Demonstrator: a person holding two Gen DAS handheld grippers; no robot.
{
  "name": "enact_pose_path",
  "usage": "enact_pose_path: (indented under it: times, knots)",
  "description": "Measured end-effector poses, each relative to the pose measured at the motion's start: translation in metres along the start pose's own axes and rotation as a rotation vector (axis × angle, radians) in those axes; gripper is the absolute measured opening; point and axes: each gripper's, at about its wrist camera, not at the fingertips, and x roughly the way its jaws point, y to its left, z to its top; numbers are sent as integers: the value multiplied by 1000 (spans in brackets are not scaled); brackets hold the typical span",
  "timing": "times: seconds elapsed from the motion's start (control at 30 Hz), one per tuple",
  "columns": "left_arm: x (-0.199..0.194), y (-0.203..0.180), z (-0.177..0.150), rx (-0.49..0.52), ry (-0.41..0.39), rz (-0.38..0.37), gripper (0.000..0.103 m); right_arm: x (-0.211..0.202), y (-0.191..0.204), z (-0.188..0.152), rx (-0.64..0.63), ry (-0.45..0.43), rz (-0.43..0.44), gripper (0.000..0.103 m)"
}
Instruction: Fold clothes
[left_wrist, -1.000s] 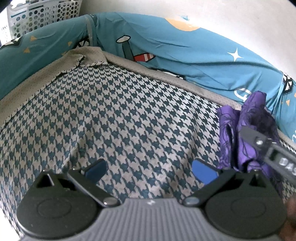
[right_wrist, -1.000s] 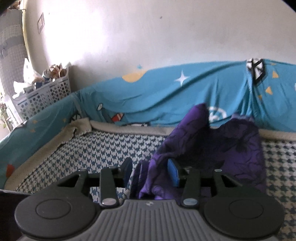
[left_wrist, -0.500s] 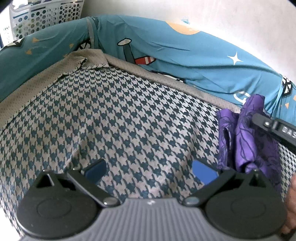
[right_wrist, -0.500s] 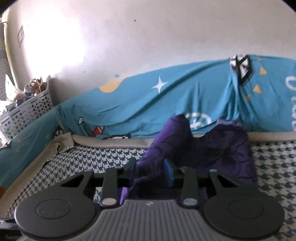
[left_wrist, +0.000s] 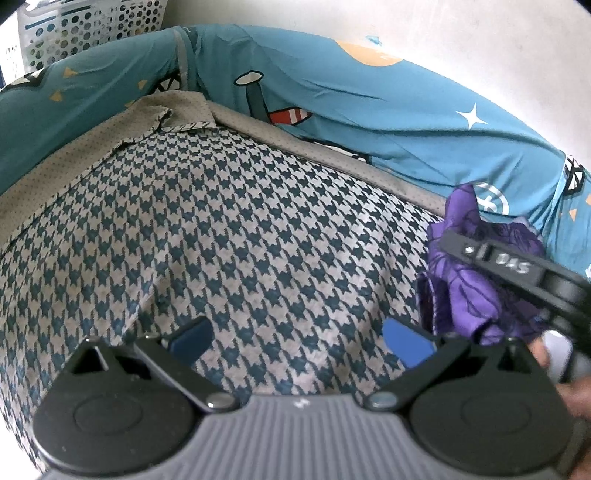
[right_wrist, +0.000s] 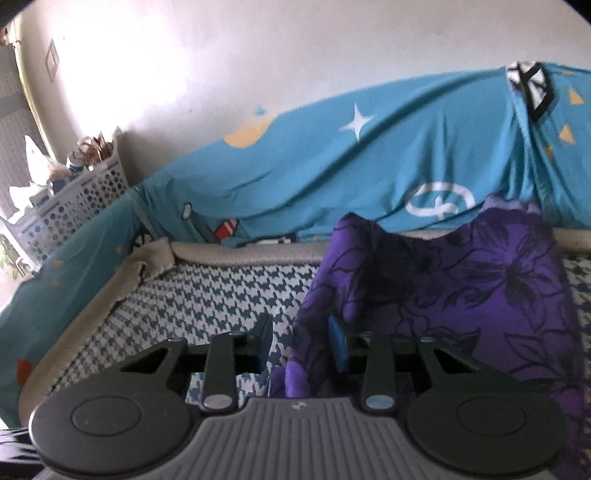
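Purple floral garment bunched upright on the houndstooth cover.

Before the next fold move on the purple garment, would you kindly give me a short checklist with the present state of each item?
1. Right gripper has cloth between its fingers: ok, a fold of the purple garment hangs between them.
2. Right gripper clamped on that fold: not ok, the jaws stand apart.
3. Left gripper free to take a second grasp: ok, open and empty over the houndstooth cover.
4. Garment spread flat for folding: not ok, it is bunched and raised.
5. Folding area clear of other items: ok in the part in view.
6. Garment's edges or corners located: cannot tell.
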Motion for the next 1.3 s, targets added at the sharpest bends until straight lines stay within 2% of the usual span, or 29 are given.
enact_pose_path:
  times: [0.3,0.4,0.7,0.83,0.87,0.9,1.0,1.3]
  knots:
    - [7,-16,-7,50,15,22,103,-69,-26,-12,30,-26,-70,36]
    - [5,-18,-8,52,10,22,103,-85,-37,-21,47,-6,-62,41]
    - [2,-28,-10,67,4,12,103,-84,-43,-41,24,47,-35,48]
    - [2,-28,-8,62,0,10,103,-79,-40,-48,3,75,-19,48]
    - [2,-28,-8,61,0,9,103,-78,-38,-50,-10,81,-19,47]
    - [2,-28,-8,59,-1,9,103,-77,-35,-51,-23,83,-23,38]
    - [1,-26,-7,54,-8,8,103,-79,-26,-54,-41,79,-25,17]
    - [2,-19,-3,28,-21,22,103,-80,11,-66,-104,76,38,14]
